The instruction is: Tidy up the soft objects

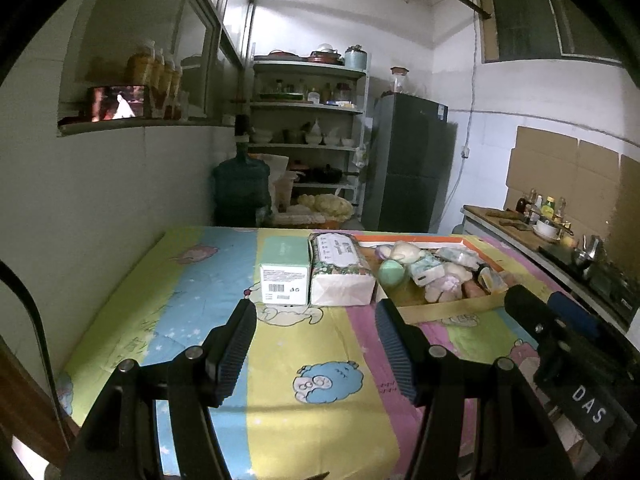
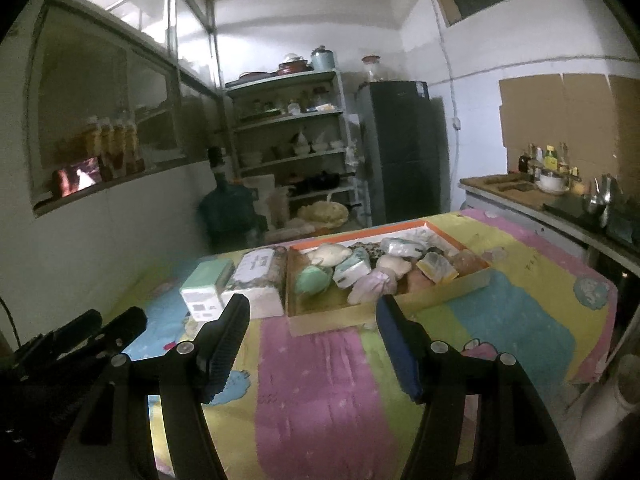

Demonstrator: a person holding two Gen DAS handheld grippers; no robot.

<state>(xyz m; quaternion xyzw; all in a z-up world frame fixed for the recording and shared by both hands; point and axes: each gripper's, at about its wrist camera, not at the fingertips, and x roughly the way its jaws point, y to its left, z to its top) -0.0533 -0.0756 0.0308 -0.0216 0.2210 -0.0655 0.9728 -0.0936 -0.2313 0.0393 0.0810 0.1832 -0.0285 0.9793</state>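
Nearest, both tools hover over the bright patchwork tablecloth (image 2: 320, 380) with nothing in them: left gripper (image 1: 316, 344) has its jaws standing apart, empty air between the ribbed pads; right gripper (image 2: 312, 344) likewise spread, nothing between the fingers. Just beyond the tips, a shallow cardboard tray (image 2: 384, 309) with an orange inner rim holds the soft objects in a loose heap. Front of the heap: a mint-green rounded pouf (image 2: 314, 280) and a pale pink ruffled bundle (image 2: 374, 286), both likely light and squashy, likely to flatten under the pads, so best pinched across the fattest middle rather than by a loose edge. Behind them, small plastic-wrapped tissue packs (image 2: 352, 269), slick film, light; judged prone to slide, so grip across the short width, squarely. A cream plush piece (image 2: 330, 254) lies toward the tray's far left; take it by the body, not a dangling limb. Left of the tray, touching each other, stand a mint carton (image 1: 285, 276), stiff and boxy, and a floral paper-wrapped tissue pack (image 1: 340, 274), soft-sided, bulkier, perhaps too wide for a single pinch lengthwise. Far background: shelves (image 1: 308, 128), a dark fridge (image 1: 408, 160), a water jug (image 1: 242, 188).
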